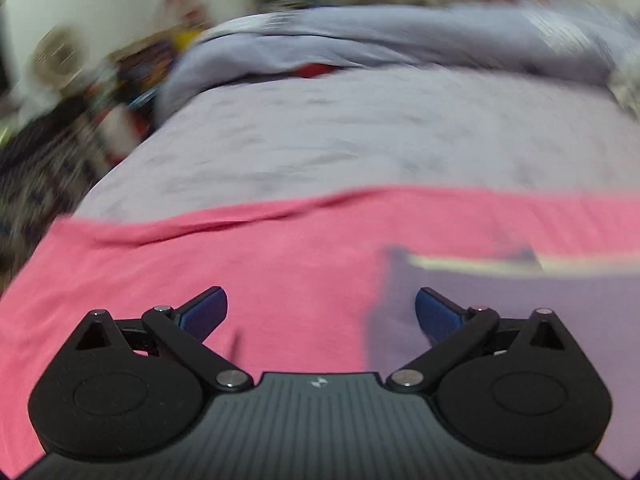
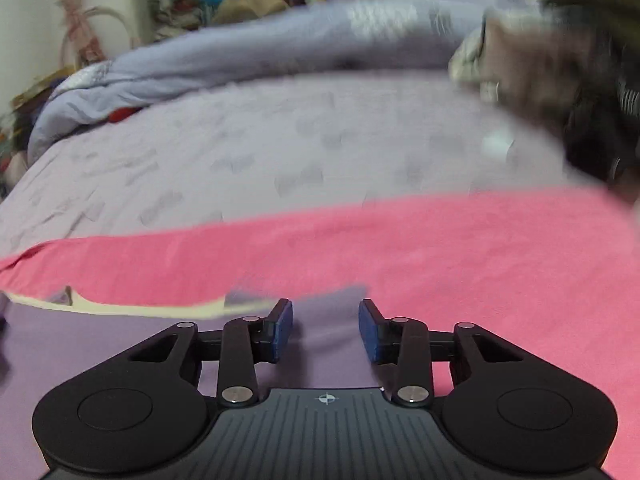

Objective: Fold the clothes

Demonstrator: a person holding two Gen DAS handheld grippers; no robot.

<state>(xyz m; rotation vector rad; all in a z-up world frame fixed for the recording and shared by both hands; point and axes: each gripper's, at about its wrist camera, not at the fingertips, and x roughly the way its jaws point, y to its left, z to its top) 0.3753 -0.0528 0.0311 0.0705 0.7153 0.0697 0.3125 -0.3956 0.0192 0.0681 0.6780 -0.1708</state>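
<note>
Pink garment (image 1: 280, 264) spread on bed (image 1: 340, 140), both jaws empty.
Left gripper (image 1: 321, 312) wide open, right gripper (image 2: 326, 330) half open; a grab taking the sheet with the garment would spoil the fold.

One pink garment (image 1: 280, 264) spread flat; one lilac bedsheet (image 1: 360, 132); one bunched blue-grey quilt (image 2: 240, 56); two grippers, one per view

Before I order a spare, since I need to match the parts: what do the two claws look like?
Both look alike. The left claw and right claw have matte black bodies with ribbed grey centre plates, two round black discs each, black link arms joined by silver pins, and blue textured pads on the fingers. A small pale emblem sits on each plate, with a different design on each. No cables or sleeves show.
</note>
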